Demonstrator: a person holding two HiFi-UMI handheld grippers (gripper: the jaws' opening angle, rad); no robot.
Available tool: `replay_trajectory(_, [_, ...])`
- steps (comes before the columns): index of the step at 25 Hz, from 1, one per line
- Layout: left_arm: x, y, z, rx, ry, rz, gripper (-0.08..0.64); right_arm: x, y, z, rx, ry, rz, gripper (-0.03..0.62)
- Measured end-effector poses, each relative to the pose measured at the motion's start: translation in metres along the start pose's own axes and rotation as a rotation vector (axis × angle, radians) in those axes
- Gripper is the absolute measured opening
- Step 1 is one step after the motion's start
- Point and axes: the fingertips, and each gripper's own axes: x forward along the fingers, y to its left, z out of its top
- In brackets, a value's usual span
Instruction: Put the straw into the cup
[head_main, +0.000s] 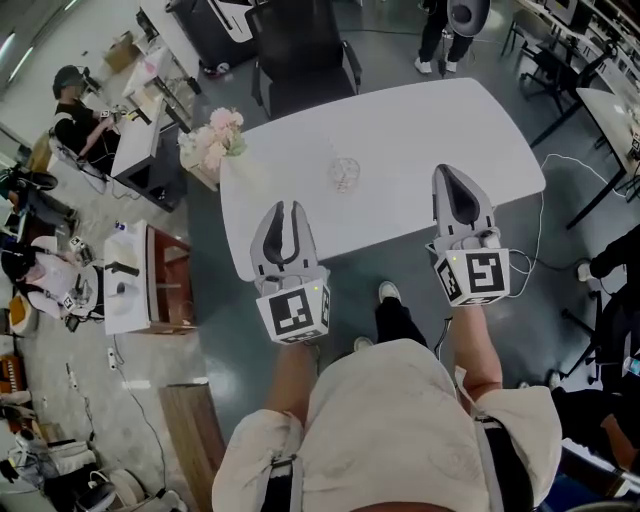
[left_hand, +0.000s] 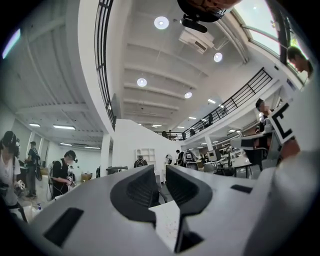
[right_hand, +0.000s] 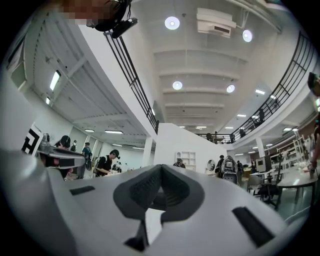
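Cup (head_main: 343, 172) — tiny, glassy — contents too small to tell.

I count one table (head_main: 420, 140), one clear cup (head_main: 343, 173), one bunch of pink flowers (head_main: 215, 135) and one black chair (head_main: 300, 50). There are two grippers: left gripper (head_main: 285, 210), right gripper (head_main: 455, 172).

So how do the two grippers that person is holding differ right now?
The left gripper has its jaws slightly apart, with a narrow gap between them; the right gripper has its jaws closed, tips touching. In the head view the left gripper hangs by the near left corner of the table, while the right gripper hangs towards its right end. Both are grey and hold nothing.
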Motion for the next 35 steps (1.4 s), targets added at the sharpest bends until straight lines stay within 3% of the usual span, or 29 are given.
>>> replay_trajectory(11, [-0.006, -0.003, 0.028, 0.012, -0.066, 0.001, 0.04, -0.007, -0.003, 0.017, -0.019, -0.028, 0.002, 0.001])
replay_trajectory(19, [-0.008, -0.006, 0.03, 0.015, -0.064, -0.002, 0.005, -0.007, 0.0, 0.019, -0.026, -0.028, 0.013, 0.0])
replay_trajectory(35, [-0.01, 0.008, 0.024, -0.009, -0.065, 0.019, 0.005, 0.002, 0.019, 0.009, -0.047, -0.001, 0.044, 0.0])
